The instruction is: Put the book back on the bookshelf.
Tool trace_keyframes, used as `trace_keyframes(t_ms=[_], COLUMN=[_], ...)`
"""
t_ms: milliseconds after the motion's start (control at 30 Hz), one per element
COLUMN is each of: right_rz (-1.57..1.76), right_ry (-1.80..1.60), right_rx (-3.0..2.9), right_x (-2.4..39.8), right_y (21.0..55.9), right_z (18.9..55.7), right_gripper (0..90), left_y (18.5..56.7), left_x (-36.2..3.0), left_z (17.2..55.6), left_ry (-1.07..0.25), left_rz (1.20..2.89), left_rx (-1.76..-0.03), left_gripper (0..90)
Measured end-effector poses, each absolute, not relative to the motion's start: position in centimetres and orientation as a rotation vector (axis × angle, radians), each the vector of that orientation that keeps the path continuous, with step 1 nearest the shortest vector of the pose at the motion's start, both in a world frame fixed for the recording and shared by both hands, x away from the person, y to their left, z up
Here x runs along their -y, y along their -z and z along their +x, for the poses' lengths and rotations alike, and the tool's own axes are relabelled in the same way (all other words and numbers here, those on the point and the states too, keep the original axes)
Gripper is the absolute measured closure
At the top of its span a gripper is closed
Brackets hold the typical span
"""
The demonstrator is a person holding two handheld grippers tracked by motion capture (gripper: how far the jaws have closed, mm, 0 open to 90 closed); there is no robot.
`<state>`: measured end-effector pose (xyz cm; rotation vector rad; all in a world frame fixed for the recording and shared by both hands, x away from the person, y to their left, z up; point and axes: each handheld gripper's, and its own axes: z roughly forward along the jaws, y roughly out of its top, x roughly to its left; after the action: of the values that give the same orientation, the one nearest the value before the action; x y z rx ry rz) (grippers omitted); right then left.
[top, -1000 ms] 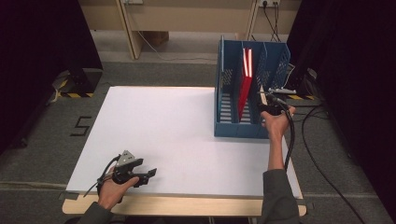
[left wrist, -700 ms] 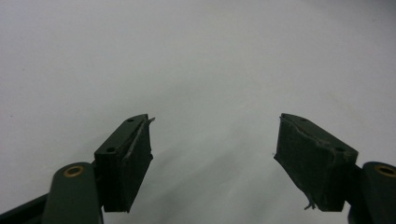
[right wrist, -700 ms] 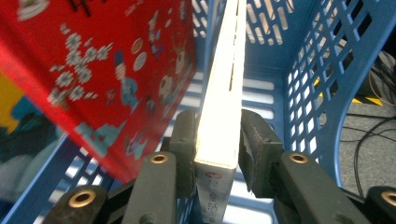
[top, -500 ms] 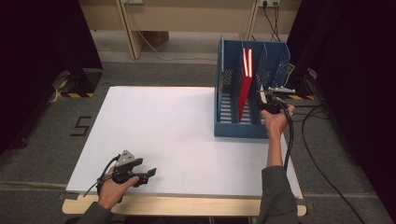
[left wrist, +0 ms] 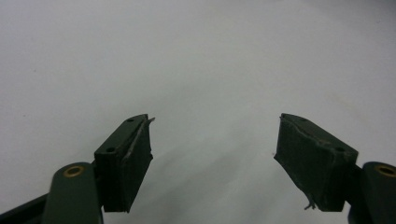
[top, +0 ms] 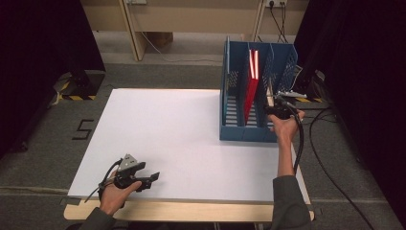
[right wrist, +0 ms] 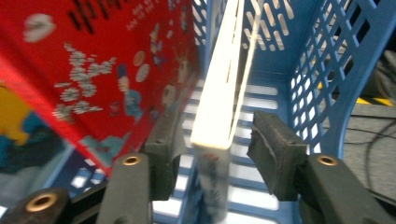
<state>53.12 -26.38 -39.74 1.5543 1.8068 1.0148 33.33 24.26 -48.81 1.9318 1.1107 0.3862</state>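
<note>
White book (right wrist: 219, 93) is standing in the blue rack (top: 234, 103) between the right gripper (right wrist: 217, 149) fingers, which have just been opening; withdraw straight back while the left gripper (left wrist: 212, 154) is resting wide open.

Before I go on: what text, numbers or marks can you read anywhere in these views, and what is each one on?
"5": black tape mark on the grey floor left of the table.
Red book in the blue rack: black print along its top edge and white lettering on the cover, too blurred to read.
White book between the right tongs: a small mark on its lower end, unreadable.
Nothing else is legible.
</note>
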Motion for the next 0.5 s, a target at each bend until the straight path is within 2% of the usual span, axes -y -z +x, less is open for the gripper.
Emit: trace_keyframes(t_ms=[100,500], right_rz=[1.537,1.477], right_ry=[-1.019,-1.142], right_rx=[-1.805,-1.814], right_x=[26.3,26.2], right_y=[39.7,39.4], right_z=[52.2,48.2], right_gripper=[46.9,40.2], left_y=[48.8,48.8], left_x=[-24.2,-24.2], left_z=[33.3,33.3], left_ry=[-0.387,-0.387], left_rz=[1.937,1.937], left_rx=[-1.111,-1.111], left_gripper=[25.9,25.7])
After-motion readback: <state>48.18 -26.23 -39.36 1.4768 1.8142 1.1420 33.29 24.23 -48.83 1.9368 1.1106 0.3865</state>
